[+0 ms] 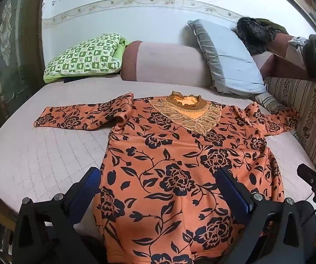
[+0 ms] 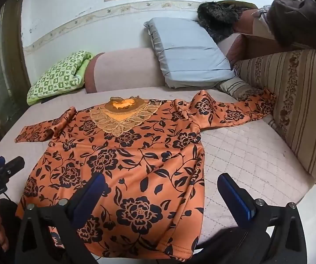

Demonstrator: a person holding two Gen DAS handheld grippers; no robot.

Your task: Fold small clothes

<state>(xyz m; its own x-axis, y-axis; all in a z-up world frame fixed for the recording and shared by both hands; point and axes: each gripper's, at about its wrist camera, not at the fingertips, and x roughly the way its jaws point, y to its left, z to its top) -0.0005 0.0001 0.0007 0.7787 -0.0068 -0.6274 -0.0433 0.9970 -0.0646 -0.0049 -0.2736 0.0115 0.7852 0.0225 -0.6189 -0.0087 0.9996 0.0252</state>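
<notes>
orange floral top (image 1: 180, 154) lies flat on the bed (image 1: 47, 154) — left gripper (image 1: 158, 182) and right gripper (image 2: 160, 189) both wide, holding nothing.

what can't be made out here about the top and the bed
- Hem of the top: cut off by the bottom edge and the left gripper in the left view; partly behind the right gripper in the right view.
- Right sleeve cuff: its end against the striped cushion is too small and warped to make out.
- Bed near edge: behind the gripper bodies in both views.
</notes>
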